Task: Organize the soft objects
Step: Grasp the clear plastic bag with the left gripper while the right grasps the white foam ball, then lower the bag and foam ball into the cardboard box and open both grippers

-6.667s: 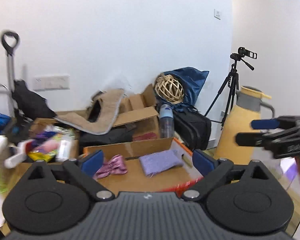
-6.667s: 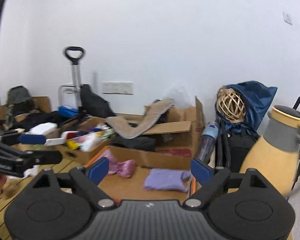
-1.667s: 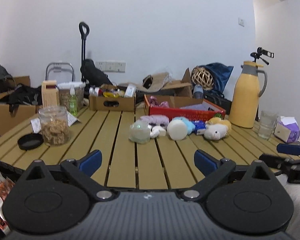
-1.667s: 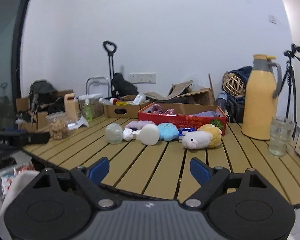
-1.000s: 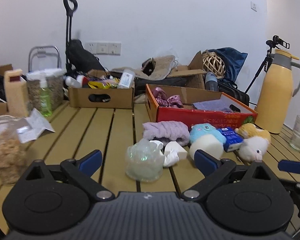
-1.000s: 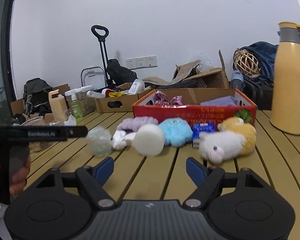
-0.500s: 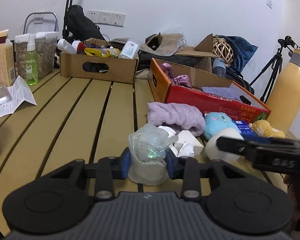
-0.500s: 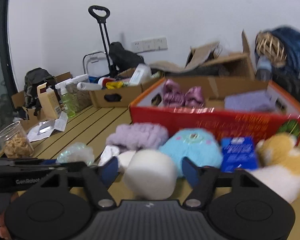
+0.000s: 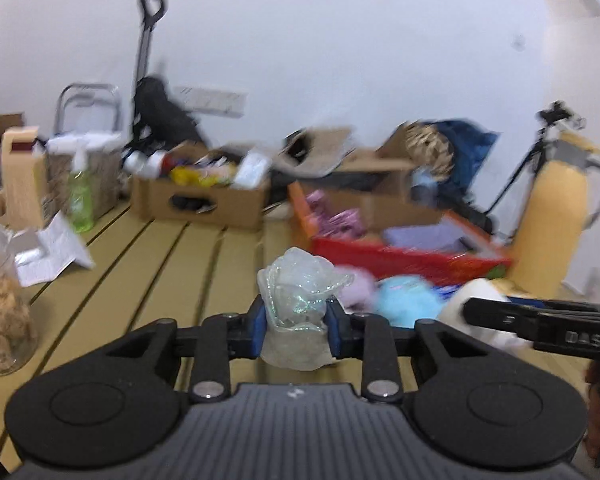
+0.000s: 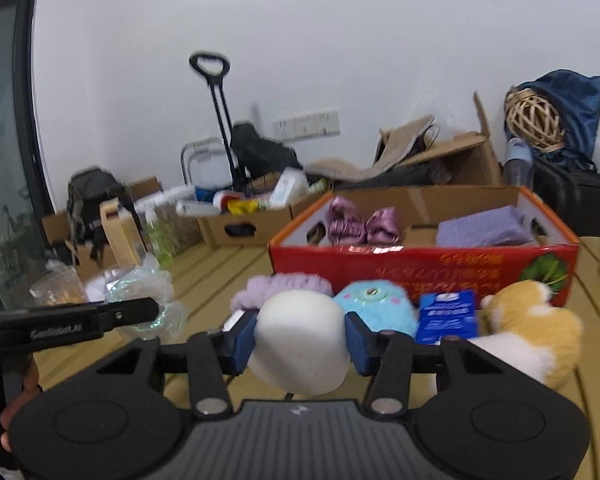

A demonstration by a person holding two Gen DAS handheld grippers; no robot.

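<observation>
Not much sorted yet tbh: only pink satin scrunchies (image 10: pixel 362 222) and a purple cloth (image 10: pixel 482 226) are seen inside the red box (image 10: pixel 420 266). The jaws have just been closing on both sides: a crumpled clear plastic bag (image 9: pixel 296 304) is pinched by the left gripper (image 9: pixel 296 330), a white foam ball (image 10: pixel 300 346) is clamped in the right gripper (image 10: pixel 300 342). A purple headband (image 10: pixel 280 286), blue plush (image 10: pixel 374 304), blue packet (image 10: pixel 446 316) and yellow-white plush (image 10: pixel 528 328) are left lying just before the box.

Evenly and softly lit against a bright white wall (image 9: pixel 340 40), with only faint shadows, strong fisheye bending and dark corners, heavy motion blur across the far clutter in the left view, much sharper in the right view.
</observation>
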